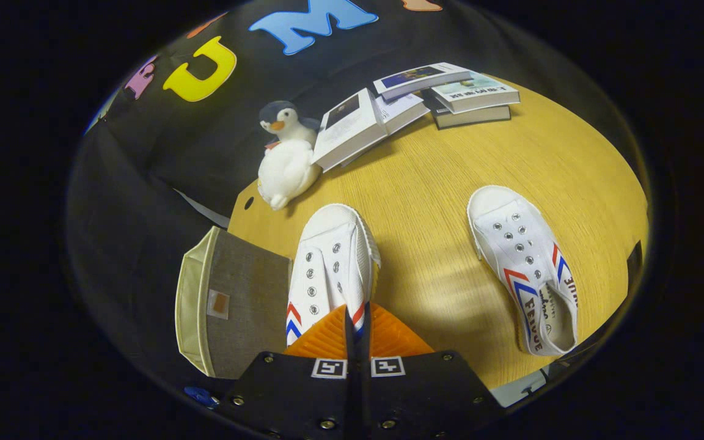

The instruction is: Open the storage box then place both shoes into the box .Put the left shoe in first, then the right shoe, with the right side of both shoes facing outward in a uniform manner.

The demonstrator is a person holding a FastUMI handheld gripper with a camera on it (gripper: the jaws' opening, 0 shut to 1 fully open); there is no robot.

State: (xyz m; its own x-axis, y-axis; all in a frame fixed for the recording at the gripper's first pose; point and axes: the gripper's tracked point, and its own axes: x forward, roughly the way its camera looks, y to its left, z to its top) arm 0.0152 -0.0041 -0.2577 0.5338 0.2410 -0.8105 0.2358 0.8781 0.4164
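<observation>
The jaws [357, 327] pinch the side wall of a white canvas shoe with red-blue chevrons [327, 269]; its twin [526, 269] lies at three o'clock on the wooden bench [425, 183].

The gripper [357, 327] covers the heel of the near shoe [327, 269]. The storage box [230, 302] hides its inside. Book covers [443, 91] are too small to read.
</observation>
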